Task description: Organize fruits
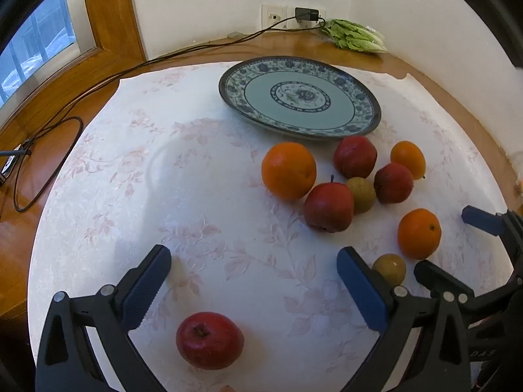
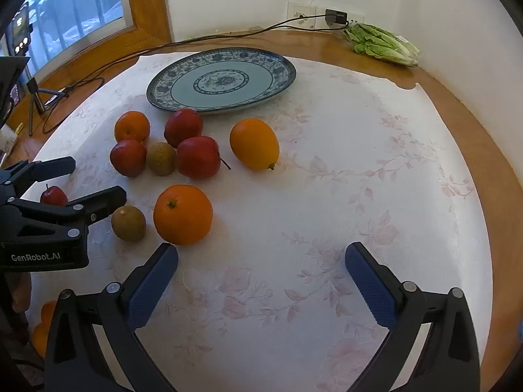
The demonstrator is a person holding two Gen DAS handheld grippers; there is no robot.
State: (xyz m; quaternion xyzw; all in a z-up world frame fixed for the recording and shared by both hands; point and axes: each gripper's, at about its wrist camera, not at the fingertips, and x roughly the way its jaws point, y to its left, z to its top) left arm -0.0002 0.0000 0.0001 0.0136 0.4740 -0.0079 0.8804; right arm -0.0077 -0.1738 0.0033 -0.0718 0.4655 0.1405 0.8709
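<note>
Nothing is on the plate (image 1: 235, 96) yet — this looks like the opening pick. The left gripper (image 1: 251, 281) hangs wide open and empty over a lone red apple (image 1: 210, 339); the right gripper (image 2: 261, 277), equally spread (also empty), sits just short of an orange (image 2: 183, 214). Next: lower, close, carry to the plate at the surface's far side.

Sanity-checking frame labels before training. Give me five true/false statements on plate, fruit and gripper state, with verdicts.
1. The plate holds no fruit. True.
2. The left gripper is shut on an apple. False: its jaws stand open, and the red apple lies loose on the cloth between them.
3. The right gripper is open and holds nothing. True.
4. The lettuce lies on the plate. False: it lies on the wooden table by the wall socket.
5. All the fruit is red. False: there are oranges too, such as the nearest orange.
</note>
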